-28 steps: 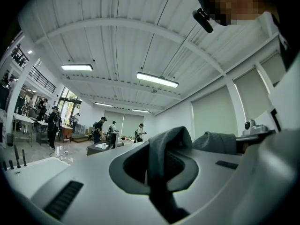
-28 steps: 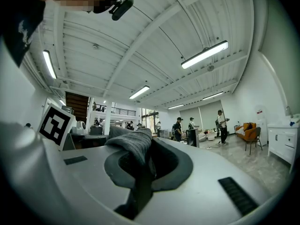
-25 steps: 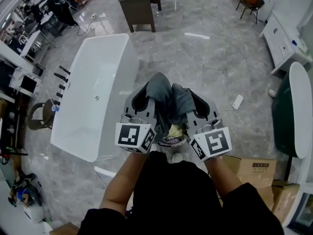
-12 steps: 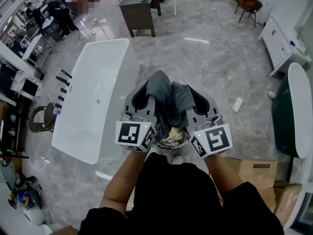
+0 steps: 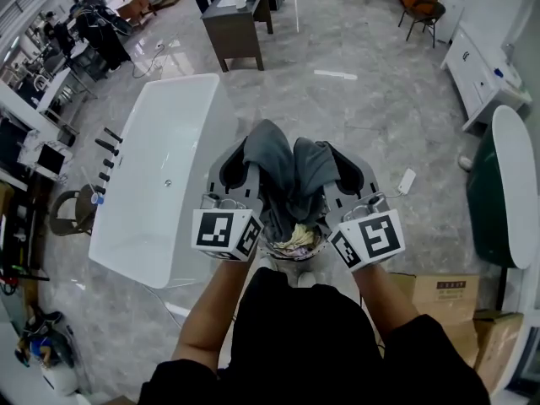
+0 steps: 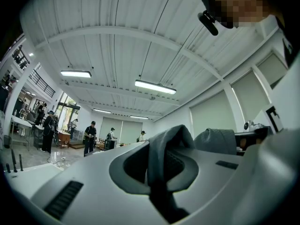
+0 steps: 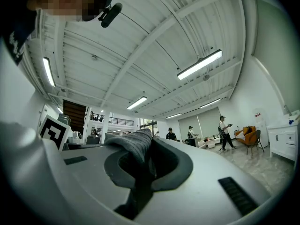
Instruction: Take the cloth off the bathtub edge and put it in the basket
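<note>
A grey cloth (image 5: 291,180) hangs bunched between my two grippers, held up in front of the person's chest. My left gripper (image 5: 253,154) is shut on its left fold and my right gripper (image 5: 327,160) is shut on its right fold. Below them, between the marker cubes, I see the basket (image 5: 293,254) with pale crumpled laundry in it. The white bathtub (image 5: 160,167) stands to the left on the floor. In the left gripper view the cloth (image 6: 165,146) is pinched in the left gripper (image 6: 159,172). The right gripper view shows the cloth (image 7: 135,146) clamped in the right gripper (image 7: 143,168).
A dark wooden table (image 5: 236,15) stands beyond the tub. A dark green tub (image 5: 498,192) and a cardboard box (image 5: 439,298) sit at the right. A white power strip (image 5: 407,181) lies on the marble floor. A stool (image 5: 72,213) stands left of the white tub. People stand far off.
Both grippers keep their hold on the cloth and have drifted slightly apart. More of the basket shows between the marker cubes, and the view has shifted a little toward the tub.
</note>
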